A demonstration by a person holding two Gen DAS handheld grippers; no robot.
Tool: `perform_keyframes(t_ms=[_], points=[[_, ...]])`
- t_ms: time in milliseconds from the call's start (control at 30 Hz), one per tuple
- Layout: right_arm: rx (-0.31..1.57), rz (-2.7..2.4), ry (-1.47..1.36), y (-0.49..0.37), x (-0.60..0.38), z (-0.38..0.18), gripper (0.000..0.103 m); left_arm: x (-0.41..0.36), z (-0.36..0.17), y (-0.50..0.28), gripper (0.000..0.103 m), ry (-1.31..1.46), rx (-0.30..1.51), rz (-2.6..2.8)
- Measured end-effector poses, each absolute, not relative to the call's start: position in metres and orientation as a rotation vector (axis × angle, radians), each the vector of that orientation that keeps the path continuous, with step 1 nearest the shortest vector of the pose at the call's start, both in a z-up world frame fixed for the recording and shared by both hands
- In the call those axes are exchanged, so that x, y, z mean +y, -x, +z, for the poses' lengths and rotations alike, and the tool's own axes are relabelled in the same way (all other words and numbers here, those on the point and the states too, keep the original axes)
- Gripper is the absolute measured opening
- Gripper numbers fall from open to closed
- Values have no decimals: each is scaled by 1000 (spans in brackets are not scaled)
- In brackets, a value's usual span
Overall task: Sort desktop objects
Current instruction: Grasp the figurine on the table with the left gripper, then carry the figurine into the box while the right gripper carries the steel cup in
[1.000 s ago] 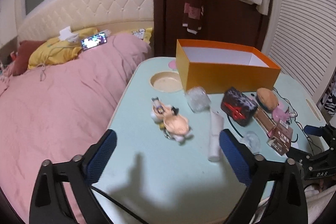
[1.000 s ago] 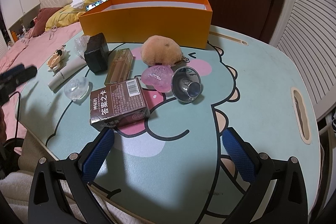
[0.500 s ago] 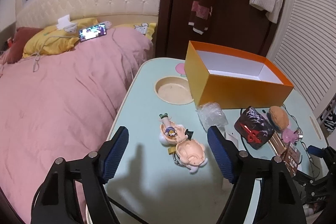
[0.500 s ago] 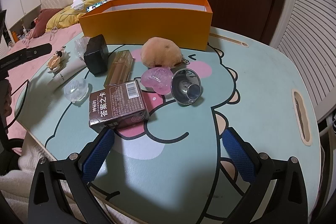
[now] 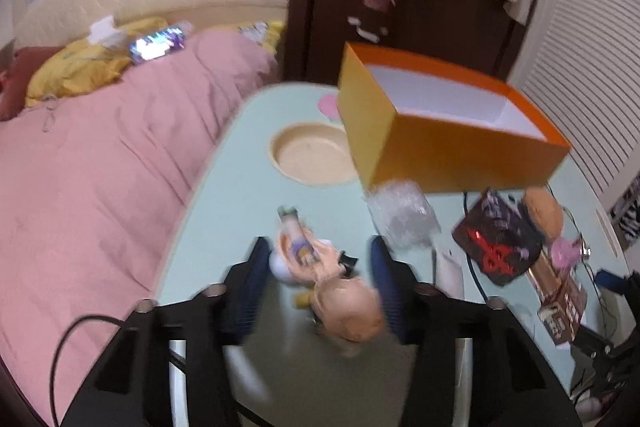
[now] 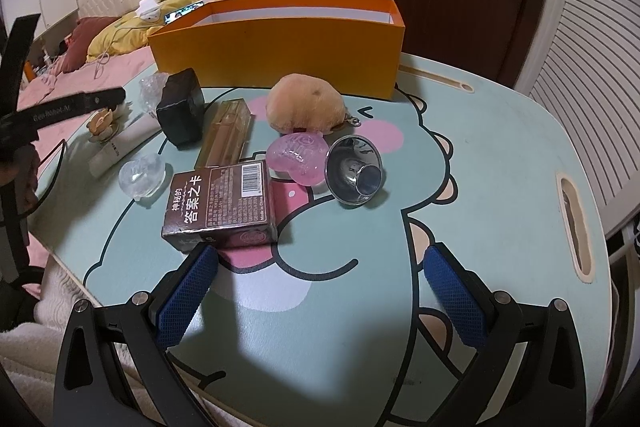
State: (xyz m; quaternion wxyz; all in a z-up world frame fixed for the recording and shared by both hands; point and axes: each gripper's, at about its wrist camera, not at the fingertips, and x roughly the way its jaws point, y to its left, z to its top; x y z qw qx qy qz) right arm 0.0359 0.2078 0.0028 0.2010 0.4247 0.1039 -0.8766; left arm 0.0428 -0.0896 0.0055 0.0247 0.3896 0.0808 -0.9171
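Observation:
A small doll figure (image 5: 316, 267) with a peach head lies on the teal table (image 5: 224, 195), between the blue pads of my left gripper (image 5: 320, 267). The jaws straddle it and stand open; the image is blurred. The orange box (image 5: 448, 147) stands behind with its top open. My right gripper (image 6: 320, 287) hovers open and empty at the near table edge, its left finger just short of a brown printed carton (image 6: 220, 203). Ahead of it lie a tan plush (image 6: 308, 107), pink heart (image 6: 298, 157), metal funnel (image 6: 354, 171), black cube (image 6: 180, 113) and clear heart (image 6: 142, 175).
A crumpled clear wrap (image 5: 404, 215) and white tube (image 6: 120, 147) lie near the figure. A long amber box (image 6: 228, 135) lies beside the cube. A round cup recess (image 5: 312, 155) sits left of the orange box. A pink bed (image 5: 100, 187) borders the table's left edge.
My left gripper moved forward and down over the doll figure, and its pads now flank it with a narrower gap. The right gripper barely moved.

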Motion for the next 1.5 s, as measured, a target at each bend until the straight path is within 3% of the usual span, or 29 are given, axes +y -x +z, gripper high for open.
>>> perform_keyframes(t_ms=[300, 533, 667, 700, 733, 767, 800, 967, 1067, 1100, 1500], points=[[284, -2440, -1193, -36, 207, 5, 103, -89, 19, -66, 38, -1017, 274, -2904], [73, -2473, -1020, -36, 230, 36, 103, -80, 26, -75, 38, -924, 246, -2966], [-24, -2491, -1089, -10, 233, 39, 101, -75, 27, -77, 38, -919, 221, -2985], [-29, -2497, -1124, -3, 233, 36, 92, -75, 28, -78, 38, -913, 224, -2991], [-14, -2503, -1163, 3, 231, 32, 77, -75, 28, -79, 38, -907, 228, -2997], [10, -2503, -1207, 9, 229, 27, 71, -76, 29, -79, 38, -904, 237, -3002], [23, -2494, -1244, 13, 228, 22, 67, -76, 29, -79, 38, -903, 244, -3004], [8, -2478, -1254, 17, 229, 17, 66, -76, 27, -79, 38, -916, 254, -3002], [53, -2461, -1241, 16, 224, 15, 49, -75, 27, -79, 38, -917, 249, -3004], [75, -2458, -1230, 16, 222, 15, 36, -74, 28, -79, 38, -914, 245, -3006], [169, -2510, -1109, 9, 218, 41, 36, -66, 55, -72, 38, -829, 191, -3073]])
